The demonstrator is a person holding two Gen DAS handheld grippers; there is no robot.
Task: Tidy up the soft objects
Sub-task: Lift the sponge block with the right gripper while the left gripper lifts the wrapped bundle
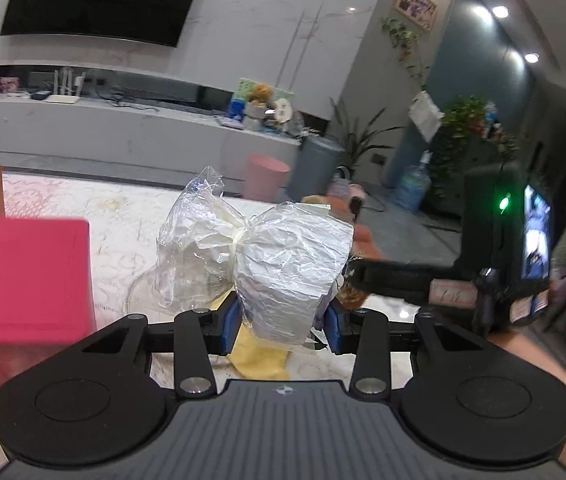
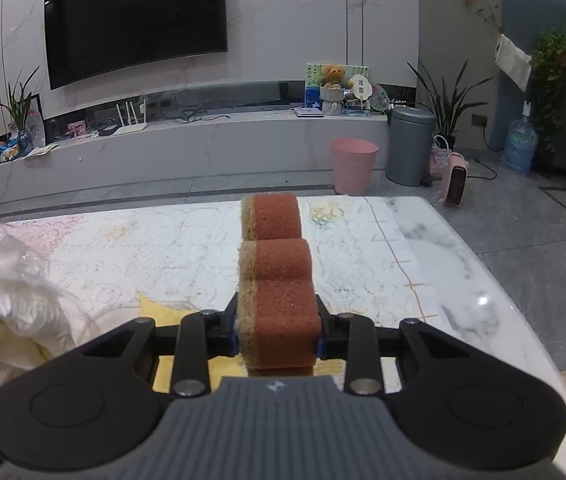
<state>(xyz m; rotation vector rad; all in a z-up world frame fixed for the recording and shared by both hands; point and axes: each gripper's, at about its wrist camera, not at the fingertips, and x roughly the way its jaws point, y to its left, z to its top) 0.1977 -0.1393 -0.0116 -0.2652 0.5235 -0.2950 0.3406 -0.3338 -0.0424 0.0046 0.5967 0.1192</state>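
At far left a pink box [image 1: 23, 276] is cut off and blurred. The left gripper [image 1: 283, 320] clamps a crinkled, clear-plastic-wrapped white bundle [image 1: 287, 268] above the table [image 2: 423, 240]. Right, the right gripper [image 2: 279, 336] squeezes a wavy reddish-brown sponge [image 2: 279, 276].

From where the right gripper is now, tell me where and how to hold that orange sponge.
Grip the orange sponge across its narrow width at the near lobe, coming from its end, as the right gripper does now. Its wavy, waisted outline gives the jaws a place to seat, and the foam faces compress evenly. Gripped this far back, the long body sticks forward unsupported; a hold nearer the middle would probably sag less.
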